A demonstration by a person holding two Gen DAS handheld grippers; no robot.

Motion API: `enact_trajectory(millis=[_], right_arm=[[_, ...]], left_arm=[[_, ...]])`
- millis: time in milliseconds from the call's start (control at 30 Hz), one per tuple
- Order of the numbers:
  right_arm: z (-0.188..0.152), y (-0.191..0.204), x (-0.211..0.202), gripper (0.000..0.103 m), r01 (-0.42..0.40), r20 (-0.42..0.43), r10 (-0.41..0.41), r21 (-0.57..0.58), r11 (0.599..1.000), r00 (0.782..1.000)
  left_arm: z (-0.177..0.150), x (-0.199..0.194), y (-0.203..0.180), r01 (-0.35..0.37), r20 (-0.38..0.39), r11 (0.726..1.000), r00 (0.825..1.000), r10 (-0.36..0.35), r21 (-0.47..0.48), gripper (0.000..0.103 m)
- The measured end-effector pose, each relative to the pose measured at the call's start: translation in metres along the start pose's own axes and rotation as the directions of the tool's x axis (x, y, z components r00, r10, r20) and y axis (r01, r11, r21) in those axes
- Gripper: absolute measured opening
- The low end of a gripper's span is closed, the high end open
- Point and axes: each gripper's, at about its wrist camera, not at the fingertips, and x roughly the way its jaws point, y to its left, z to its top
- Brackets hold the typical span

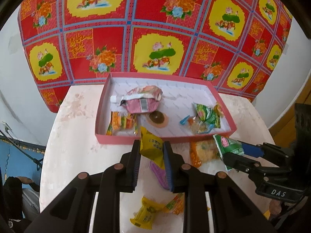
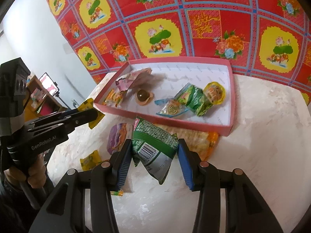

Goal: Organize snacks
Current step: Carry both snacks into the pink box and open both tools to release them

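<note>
Two packets are up off the table at once, one in each gripper. Left gripper (image 1: 151, 151): pads pinched narrow on a yellow packet (image 1: 150, 145), which stands roughly upright, top corner poking above the fingertips. Right gripper (image 2: 153, 153): closed on a green packet (image 2: 153, 141), barcode end toward the camera, long axis running forward and up toward the box.

Pink box (image 1: 223, 99) sits straight ahead of both grippers, long side across their line of approach. Its near wall lies just beyond the left fingertips; seen from the left wrist, the yellow packet's top already overlaps that wall. The green packet's far tip also reaches about to the near wall, seen from the right wrist. Left looks marginally nearer, though I cannot say by how much.

Box already holds a pink pouch (image 1: 142, 100), a round brown sweet (image 1: 157, 118), and green-wrapped snacks (image 1: 207, 116) toward its right end. Bare floor shows in the middle and far right.

On the table, not yet boxed: an orange packet (image 1: 204, 152) against the near wall, a purple packet (image 2: 116, 139), a small yellow packet (image 1: 144, 213).

Judgement: each load needs to go forward and over the wall, then release.
</note>
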Motion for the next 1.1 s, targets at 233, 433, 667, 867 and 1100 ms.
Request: enact_trajectory(millis=[233,433,667,867,1100], right_arm=[[0.01,-0.009,-0.005,0.047,0.007,0.023,-0.007,0.012,1.0,1.0],[0.017,-0.017,-0.008,0.047,0.017,0.04,-0.018,0.021,1.0,0.999],[0.025,-0.028,-0.016,0.047,0.038,0.068,-0.04,0.037,0.999,0.997],[0.033,-0.039,-0.025,0.047,0.062,0.093,-0.067,0.049,0.997,0.993],[0.043,-0.047,-0.028,0.047,0.088,0.108,-0.093,0.055,0.995,0.99]], left_arm=[[0.013,0.002,-0.005,0.004,0.014,1.0,1.0,-0.004,0.007,0.024],[0.025,0.002,-0.007,0.0,0.025,1.0,1.0,0.0,0.008,0.024],[0.035,0.0,-0.005,-0.01,0.042,1.0,0.999,0.01,0.002,0.024],[0.042,-0.005,0.001,-0.02,0.064,1.0,0.998,0.02,-0.007,0.024],[0.05,-0.004,0.005,-0.025,0.082,1.0,0.996,0.026,-0.017,0.024]])
